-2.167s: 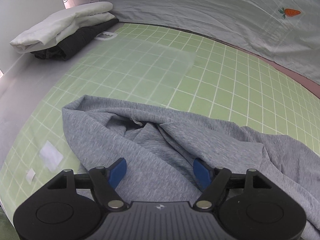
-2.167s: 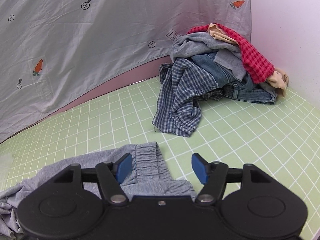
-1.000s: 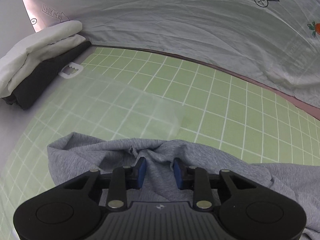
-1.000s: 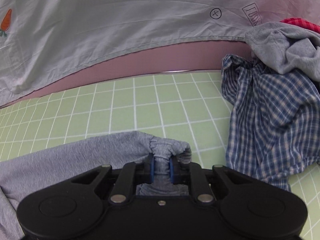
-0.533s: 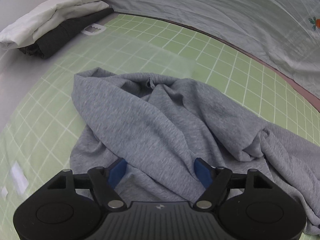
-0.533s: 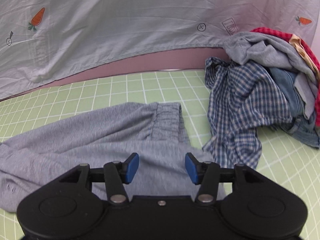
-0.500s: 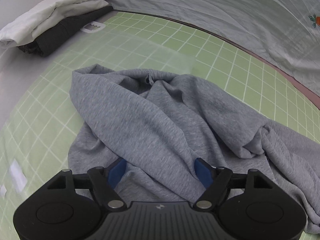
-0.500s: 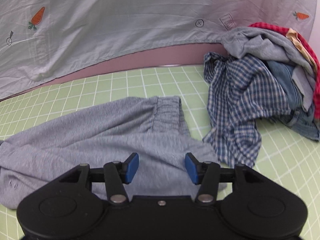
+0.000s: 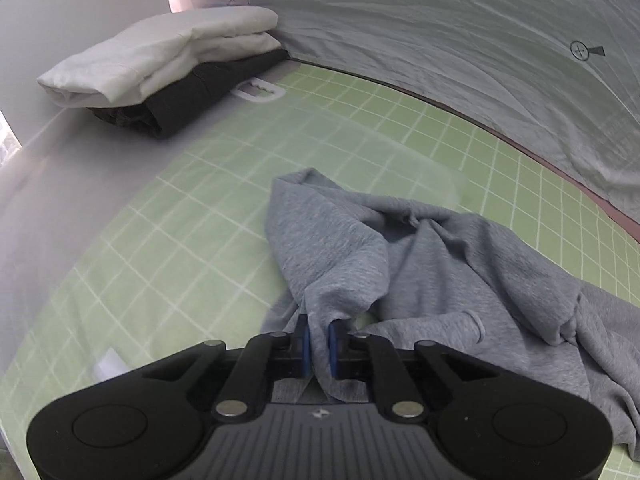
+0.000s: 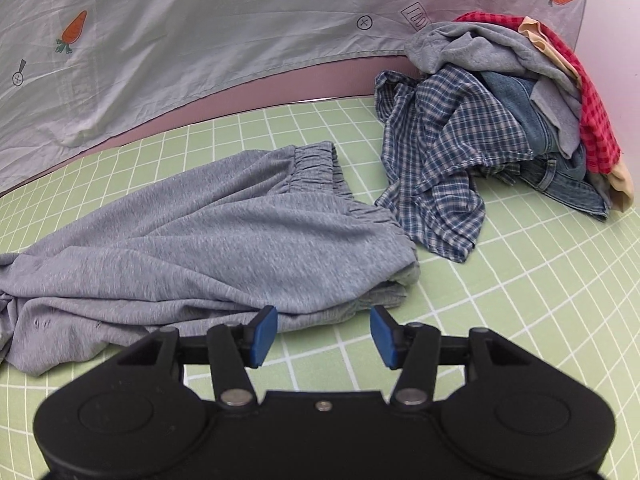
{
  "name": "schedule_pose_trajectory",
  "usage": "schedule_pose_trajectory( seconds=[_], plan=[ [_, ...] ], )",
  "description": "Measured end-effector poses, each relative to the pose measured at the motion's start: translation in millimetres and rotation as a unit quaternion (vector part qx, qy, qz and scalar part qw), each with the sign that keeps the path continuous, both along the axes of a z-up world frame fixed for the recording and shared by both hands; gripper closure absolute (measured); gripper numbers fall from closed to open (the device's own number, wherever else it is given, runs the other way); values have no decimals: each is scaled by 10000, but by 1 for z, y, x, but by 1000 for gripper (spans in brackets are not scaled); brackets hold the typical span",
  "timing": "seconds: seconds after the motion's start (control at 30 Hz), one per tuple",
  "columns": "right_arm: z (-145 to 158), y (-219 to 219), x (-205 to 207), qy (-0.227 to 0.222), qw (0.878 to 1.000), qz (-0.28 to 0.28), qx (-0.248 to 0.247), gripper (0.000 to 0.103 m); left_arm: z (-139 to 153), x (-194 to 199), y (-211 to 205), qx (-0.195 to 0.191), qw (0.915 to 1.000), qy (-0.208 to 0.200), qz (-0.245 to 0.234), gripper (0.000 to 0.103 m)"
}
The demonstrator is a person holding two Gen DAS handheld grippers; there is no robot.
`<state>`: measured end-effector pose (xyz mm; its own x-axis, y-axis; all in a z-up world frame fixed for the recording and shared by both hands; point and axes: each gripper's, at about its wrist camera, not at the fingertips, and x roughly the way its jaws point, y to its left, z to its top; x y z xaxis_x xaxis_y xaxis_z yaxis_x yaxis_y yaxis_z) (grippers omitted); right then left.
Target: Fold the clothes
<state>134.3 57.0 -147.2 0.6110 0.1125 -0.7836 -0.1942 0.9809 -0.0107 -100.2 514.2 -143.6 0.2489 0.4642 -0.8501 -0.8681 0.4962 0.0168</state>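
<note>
A green gridded mat [image 10: 520, 280] covers my work surface, backed by a grey printed sheet [image 10: 200, 32]. The grey sweatpants [image 10: 200, 240] lie rumpled across the mat's middle, elastic waistband toward the heap of unfolded clothes [image 10: 500, 100] on the right. At far left sits a folded stack [image 9: 168, 76], white on black. My left gripper [image 9: 319, 338] pinches a raised fold of the pants tightly. My right gripper [image 10: 324, 334] hovers spread wide, empty, just at the pants' near edge.
</note>
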Motion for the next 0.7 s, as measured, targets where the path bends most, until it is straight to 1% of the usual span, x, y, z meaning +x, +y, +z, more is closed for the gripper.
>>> schedule_pose_trajectory(
  seconds=[0.13,0.17,0.2,0.23,0.27,0.3,0.33,0.37,0.43,0.5,0.53,0.6,0.7],
  plan=[
    [1,2,-10,-5,10000,-30,-32,51,14,-32,50,543,9967,181,576,92],
    [1,3,-12,1,10000,-28,-37,51,18,-39,60,645,9950,152,743,89],
    [1,4,-14,6,10000,-15,-53,51,23,-45,70,737,9932,119,894,84],
    [1,6,-16,10,10000,-4,-68,51,27,-49,77,785,9922,59,970,71],
    [1,7,-17,7,10000,3,-81,51,32,-52,84,825,9912,2,1034,63],
    [1,9,-18,7,10000,9,-89,51,34,-52,84,826,9912,-46,1038,45],
    [1,10,-17,23,10000,6,-69,51,36,-50,83,827,9914,-111,1010,30],
    [1,10,-17,40,10000,1,-51,51,35,-46,77,815,9924,-155,904,27],
    [1,13,-13,54,10000,-9,-53,51,33,-37,67,785,9942,-235,693,25],
    [2,16,-10,45,10000,-3,-73,51,27,-23,50,686,9962,-224,496,24],
    [3,17,-8,26,10000,10,-84,51,24,-16,42,631,9970,-224,386,22],
    [5,17,-4,-13,10000,21,-73,51,18,0,22,488,9984,-289,45,20],
    [4,12,5,14,9999,-108,55,50,12,25,-5,304,9979,-360,-453,18]
  ],
)
